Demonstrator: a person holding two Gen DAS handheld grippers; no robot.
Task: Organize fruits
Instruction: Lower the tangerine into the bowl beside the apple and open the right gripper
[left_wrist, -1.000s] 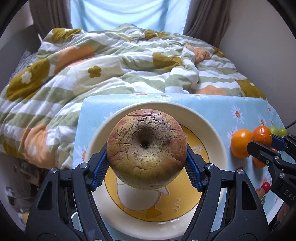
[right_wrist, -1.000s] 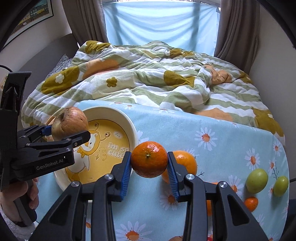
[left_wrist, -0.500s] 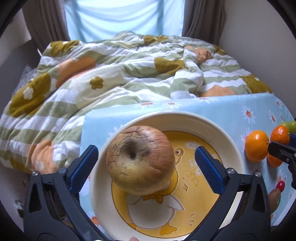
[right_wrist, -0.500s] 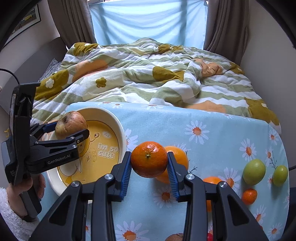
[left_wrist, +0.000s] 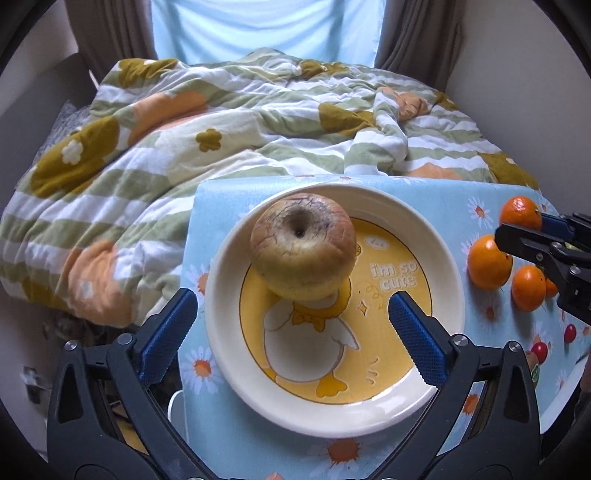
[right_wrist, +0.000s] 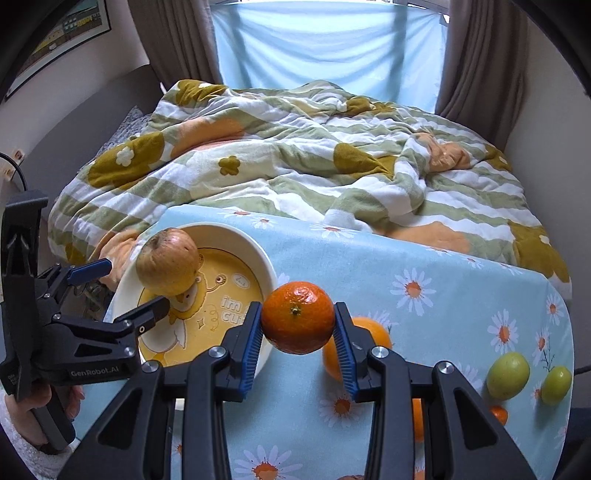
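Note:
A wrinkled brownish apple (left_wrist: 303, 249) rests in the cream bowl (left_wrist: 225, 280) with a yellow duck print, at the bowl's far side. My left gripper (left_wrist: 291, 332) stands wide open in front of it, its blue pads apart from the apple. In the right wrist view the same apple (right_wrist: 168, 262) sits in the bowl (right_wrist: 266, 266) with the left gripper (right_wrist: 129, 284) beside it. My right gripper (right_wrist: 298, 325) is shut on an orange mandarin (right_wrist: 298, 316), held above the flowered cloth just right of the bowl.
On the blue daisy tablecloth (right_wrist: 424, 280) lie more oranges (left_wrist: 489, 262), two green fruits (right_wrist: 508, 374) and small red ones (left_wrist: 540, 349). A striped quilt (right_wrist: 295, 155) covers the bed behind. A hand (right_wrist: 37, 402) holds the left gripper's handle.
The left gripper let go of the apple, opened wide and drew back; the apple now rests in the bowl. The right gripper kept its hold on the mandarin.

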